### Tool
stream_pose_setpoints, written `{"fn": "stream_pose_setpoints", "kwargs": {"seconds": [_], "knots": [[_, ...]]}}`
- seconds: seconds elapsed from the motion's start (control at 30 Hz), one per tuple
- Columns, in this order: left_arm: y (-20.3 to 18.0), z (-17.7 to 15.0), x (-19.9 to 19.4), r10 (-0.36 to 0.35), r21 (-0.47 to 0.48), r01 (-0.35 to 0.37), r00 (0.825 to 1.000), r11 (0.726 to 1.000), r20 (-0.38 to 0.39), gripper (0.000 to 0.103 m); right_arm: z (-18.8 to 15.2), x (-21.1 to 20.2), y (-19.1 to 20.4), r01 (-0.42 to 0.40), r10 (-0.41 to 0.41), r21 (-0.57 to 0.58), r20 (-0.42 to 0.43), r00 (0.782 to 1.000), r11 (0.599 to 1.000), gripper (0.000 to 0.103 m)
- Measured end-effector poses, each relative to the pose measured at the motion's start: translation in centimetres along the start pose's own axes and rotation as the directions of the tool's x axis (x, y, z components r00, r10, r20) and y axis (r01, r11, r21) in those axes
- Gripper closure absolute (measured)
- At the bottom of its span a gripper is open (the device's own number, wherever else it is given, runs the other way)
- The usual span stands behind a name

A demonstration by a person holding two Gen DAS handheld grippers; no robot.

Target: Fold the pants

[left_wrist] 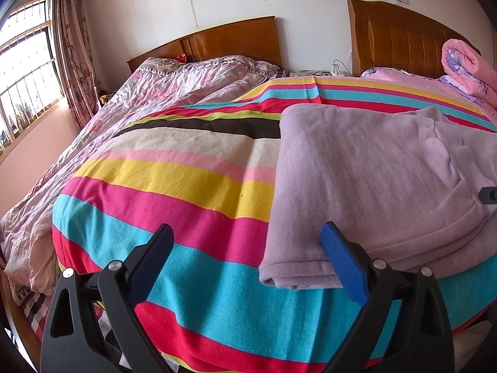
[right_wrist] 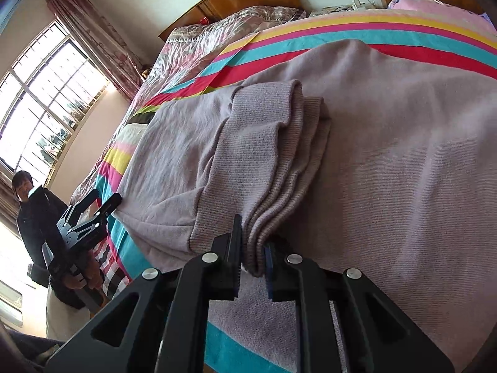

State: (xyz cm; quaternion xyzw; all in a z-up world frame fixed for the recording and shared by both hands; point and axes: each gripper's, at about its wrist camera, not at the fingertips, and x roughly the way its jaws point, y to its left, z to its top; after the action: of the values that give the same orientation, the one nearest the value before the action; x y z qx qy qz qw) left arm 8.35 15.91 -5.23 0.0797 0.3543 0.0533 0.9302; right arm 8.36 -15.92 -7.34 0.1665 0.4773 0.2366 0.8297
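Note:
Pale lilac knit pants (left_wrist: 366,180) lie partly folded on a striped blanket (left_wrist: 192,192) on the bed. My left gripper (left_wrist: 248,239) is open and empty, hovering over the blanket just left of the pants' near folded corner; its right finger overlaps that corner. It also shows at the left of the right wrist view (right_wrist: 102,199). My right gripper (right_wrist: 252,248) is shut on the bunched ribbed cuffs of the pants (right_wrist: 273,168), several layers pinched between the jaws. Its tip shows at the right edge of the left wrist view (left_wrist: 489,195).
A crumpled floral quilt (left_wrist: 174,90) lies along the blanket's left side. Two wooden headboards (left_wrist: 236,40) stand at the back wall, with a rolled pink quilt (left_wrist: 466,68) at far right. A window (left_wrist: 25,74) is left. The person (right_wrist: 34,205) stands at the bed's near edge.

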Motion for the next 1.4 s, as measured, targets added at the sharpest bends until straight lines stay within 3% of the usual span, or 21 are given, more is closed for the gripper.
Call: {"fn": "stream_pose_setpoints", "kwargs": {"seconds": [0.13,0.4,0.43,0.5,0.53,0.57,0.63,0.7,0.8,0.87,0.97,1.0,1.03,1.13,1.27,1.37,1.4], "knots": [[0.1,0.0,-0.1,-0.01,-0.014,0.01,1.0,1.0,0.002,0.006,-0.3,0.0,0.8,0.049,-0.049,-0.048,-0.01,0.999,0.998,0.089],[0.7,0.2,-0.2,-0.017,-0.015,0.016,1.0,1.0,-0.009,0.005,-0.7,-0.3,0.5,0.071,-0.07,-0.069,0.018,0.997,0.995,0.088],[1.0,0.6,-0.7,-0.008,-0.027,0.008,1.0,1.0,0.002,0.005,-0.7,-0.5,0.7,0.078,-0.077,-0.093,0.017,0.997,0.993,0.082],[1.8,1.7,-2.2,-0.015,-0.049,0.017,0.999,0.999,0.048,0.005,-0.5,-1.0,1.1,0.106,-0.106,-0.149,0.006,0.994,0.983,0.054],[2.2,2.5,-3.0,-0.032,-0.06,0.037,0.997,0.998,0.073,0.005,-0.2,-1.6,1.4,0.135,-0.133,-0.163,0.025,0.991,0.977,0.025],[2.5,3.4,-3.6,-0.061,-0.072,0.069,0.994,0.995,0.095,0.004,0.1,-2.5,1.7,0.162,-0.151,-0.18,0.074,0.986,0.97,0.018],[2.4,5.5,-4.1,-0.142,-0.084,0.153,0.982,0.985,0.125,0.002,1.5,-3.9,2.7,0.199,-0.164,-0.225,0.165,0.973,0.954,0.018],[1.4,8.0,-3.5,-0.235,-0.076,0.246,0.964,0.966,0.126,0.001,3.0,-3.4,4.2,0.221,-0.17,-0.306,0.185,0.968,0.926,0.018],[-1.1,11.2,-0.4,-0.347,-0.065,0.35,0.936,0.934,0.063,0.002,4.1,-0.2,7.1,0.248,-0.204,-0.48,0.144,0.968,0.841,0.018],[-3.2,11.9,2.8,-0.337,-0.051,0.335,0.94,0.941,-0.045,0.002,4.3,2.2,7.8,0.256,-0.237,-0.542,0.107,0.966,0.8,0.019],[-6.0,10.0,8.2,-0.298,-0.031,0.299,0.926,0.954,-0.232,0.002,3.7,5.3,5.7,0.242,-0.287,-0.516,-0.008,0.958,0.822,0.015],[-6.5,9.1,9.8,-0.262,-0.026,0.265,0.924,0.964,-0.278,0.001,3.5,4.9,5.0,0.215,-0.236,-0.489,0.021,0.972,0.845,0.014],[-6.4,8.5,9.6,-0.257,-0.019,0.259,0.939,0.966,-0.228,0.001,3.3,4.8,4.7,0.207,-0.226,-0.488,0.02,0.974,0.848,0.014],[-5.8,8.5,9.3,-0.273,-0.048,0.269,0.934,0.962,-0.232,0.002,3.7,4.2,5.0,0.215,-0.24,-0.472,0.009,0.971,0.855,0.014],[-5.0,9.5,5.8,-0.29,-0.057,0.285,0.95,0.957,-0.119,0.002,3.5,1.5,5.2,0.198,-0.197,-0.446,0.049,0.979,0.873,0.014],[-5.9,8.5,6.0,-0.301,-0.029,0.3,0.944,0.954,-0.137,0.001,2.2,2.8,3.1,0.212,-0.242,-0.423,-0.018,0.97,0.881,0.014],[-6.5,7.9,7.2,-0.261,-0.009,0.264,0.949,0.964,-0.178,0.001,2.2,2.5,2.4,0.183,-0.203,-0.375,-0.015,0.979,0.909,0.012]]}}
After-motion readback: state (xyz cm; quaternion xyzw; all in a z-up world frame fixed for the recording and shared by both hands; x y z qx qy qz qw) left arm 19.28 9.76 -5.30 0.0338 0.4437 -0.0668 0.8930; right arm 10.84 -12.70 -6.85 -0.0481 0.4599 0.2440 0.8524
